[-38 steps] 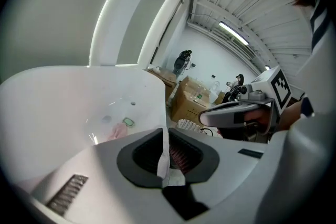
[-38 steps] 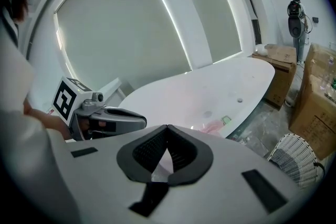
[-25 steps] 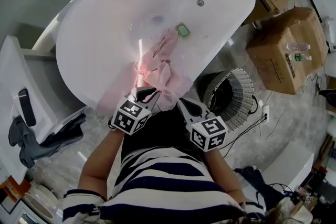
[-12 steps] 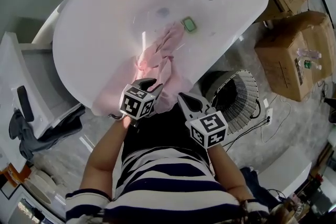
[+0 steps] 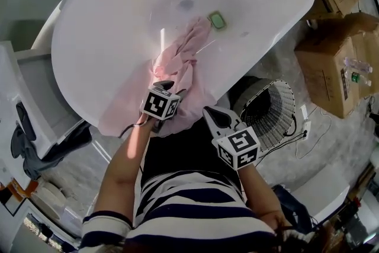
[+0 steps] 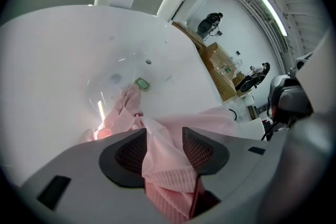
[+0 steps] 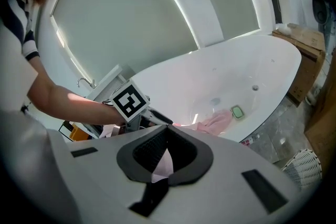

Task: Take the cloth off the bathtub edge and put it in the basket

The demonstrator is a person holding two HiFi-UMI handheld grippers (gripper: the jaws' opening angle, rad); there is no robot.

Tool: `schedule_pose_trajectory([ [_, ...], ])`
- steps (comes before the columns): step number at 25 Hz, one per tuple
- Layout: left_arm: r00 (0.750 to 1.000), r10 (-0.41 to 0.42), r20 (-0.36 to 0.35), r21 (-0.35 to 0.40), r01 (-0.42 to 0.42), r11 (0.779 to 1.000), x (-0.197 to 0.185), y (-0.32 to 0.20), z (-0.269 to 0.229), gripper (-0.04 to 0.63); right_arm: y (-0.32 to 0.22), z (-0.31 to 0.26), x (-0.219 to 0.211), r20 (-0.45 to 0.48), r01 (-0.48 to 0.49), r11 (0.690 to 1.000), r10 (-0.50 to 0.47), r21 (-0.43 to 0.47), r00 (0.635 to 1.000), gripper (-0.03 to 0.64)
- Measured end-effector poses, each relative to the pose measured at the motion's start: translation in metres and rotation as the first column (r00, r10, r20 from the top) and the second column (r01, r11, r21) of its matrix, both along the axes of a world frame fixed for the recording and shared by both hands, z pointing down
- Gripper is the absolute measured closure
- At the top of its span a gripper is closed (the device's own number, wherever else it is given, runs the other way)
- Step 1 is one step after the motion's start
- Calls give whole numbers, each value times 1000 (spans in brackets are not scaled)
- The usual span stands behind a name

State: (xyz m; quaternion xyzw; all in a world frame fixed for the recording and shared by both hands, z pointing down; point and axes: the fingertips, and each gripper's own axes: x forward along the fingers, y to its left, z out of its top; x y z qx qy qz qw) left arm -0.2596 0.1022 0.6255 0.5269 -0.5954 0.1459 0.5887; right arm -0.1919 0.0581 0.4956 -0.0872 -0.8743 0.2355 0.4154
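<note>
Cloth lies draped over the near edge of the bathtub; left gripper jaws, just opening, straddle a fold unpinched; right gripper jaws closed, empty; lift and transfer to basket not yet done.

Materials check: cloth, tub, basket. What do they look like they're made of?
Cloth: soft pink woven fabric, waffle texture, folds limply. Bathtub: glossy white, hard, likely acrylic or enamel; shows light glare. Basket: white thin ribs, wire or plastic, can't tell.
</note>
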Motion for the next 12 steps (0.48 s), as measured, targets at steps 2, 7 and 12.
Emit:
schedule_pose_trajectory([
  [2,1000,21,2,-25,-21,999,1,1,9,384,-4,3,-2,-6,-1,1000,1,-7,1000,591],
  [7,996,75,-55,-73,-79,994,11,-3,29,325,-12,11,-7,-16,10,1000,-10,-14,1000,591],
  [12,992,83,-94,-159,-97,983,14,2,58,285,-7,16,-7,-24,28,999,-29,-30,999,591],
])
